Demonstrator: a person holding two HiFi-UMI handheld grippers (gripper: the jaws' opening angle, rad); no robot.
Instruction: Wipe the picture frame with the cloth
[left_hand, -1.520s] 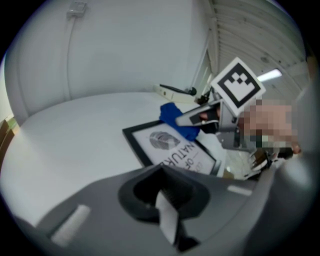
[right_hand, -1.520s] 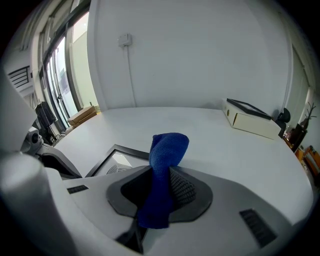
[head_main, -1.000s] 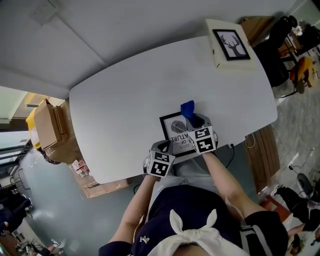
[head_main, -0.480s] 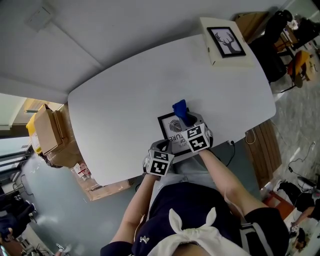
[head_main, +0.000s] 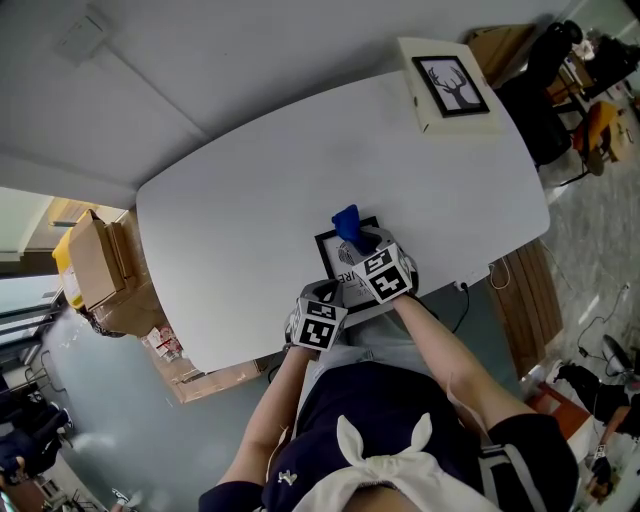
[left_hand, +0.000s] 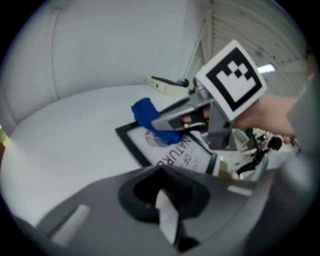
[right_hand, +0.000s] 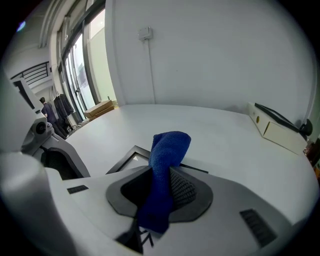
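1. Head view: a white table (head_main: 250, 190) fills the middle of the frame. The picture frame (head_main: 338, 262) lies flat near the table's lower edge, just below centre. The right gripper (head_main: 357, 240) reaches over it from below, and the blue cloth (head_main: 346, 219) sticks out past its tips onto the frame's upper left corner. The left gripper (head_main: 324, 296) sits lower left of the frame, at the table's edge. At the upper right, a cream box (head_main: 430, 105) carries a second frame with a deer print (head_main: 450, 84). Cardboard boxes (head_main: 95, 250) stand at the far left, off the table.

2. Left gripper view: the left gripper (left_hand: 167, 212) fills the bottom of the frame, its jaws pressed together with nothing between them. Above them lies the picture frame (left_hand: 175, 152), black-edged with printed lettering. The right gripper (left_hand: 162, 121) comes in from the right under its marker cube (left_hand: 231, 80), and the cloth (left_hand: 146, 112) rests on the frame's far part, left of centre.

3. Right gripper view: the right gripper (right_hand: 161, 197) pinches the cloth (right_hand: 167, 160), which rises from between its jaws at centre and folds over at the top. A corner of the picture frame (right_hand: 131, 157) shows just behind and left of the cloth, flat on the table (right_hand: 215, 132). The cream box (right_hand: 280, 132) is at the right edge.
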